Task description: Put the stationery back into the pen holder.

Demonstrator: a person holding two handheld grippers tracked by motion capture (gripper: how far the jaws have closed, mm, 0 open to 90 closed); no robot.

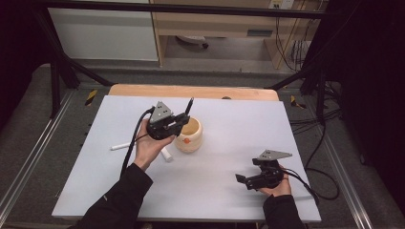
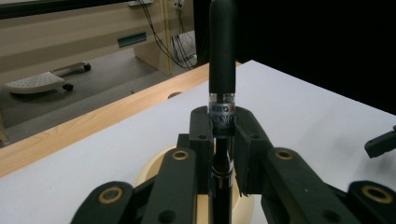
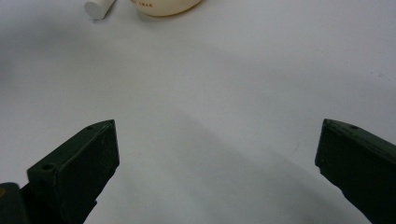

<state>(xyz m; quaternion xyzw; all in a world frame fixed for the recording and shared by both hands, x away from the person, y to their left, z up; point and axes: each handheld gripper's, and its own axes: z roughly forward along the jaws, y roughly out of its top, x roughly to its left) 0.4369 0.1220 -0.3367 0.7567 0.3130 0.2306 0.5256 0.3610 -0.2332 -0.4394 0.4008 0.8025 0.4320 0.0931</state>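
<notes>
A black pen (image 1: 189, 106) with a silver band stands almost upright, and my left gripper (image 1: 182, 119) is shut on its lower part. In the left gripper view the pen (image 2: 222, 56) rises between the two closed jaws of that gripper (image 2: 222, 128). Just under it is a cream round cup (image 1: 190, 136) with an orange mark on its side; its rim (image 2: 152, 170) shows below the jaws. My right gripper (image 1: 245, 175) rests low near the table's front right, open with nothing in it. In its own view that gripper (image 3: 219, 137) has bare white table between the jaws.
Two white sticks lie on the white table top (image 1: 229, 143): one (image 1: 120, 146) left of my left hand, one (image 1: 166, 153) in front of the cup. A wooden edge (image 1: 191, 90) runs along the back. Cables (image 1: 320, 157) hang off the right side.
</notes>
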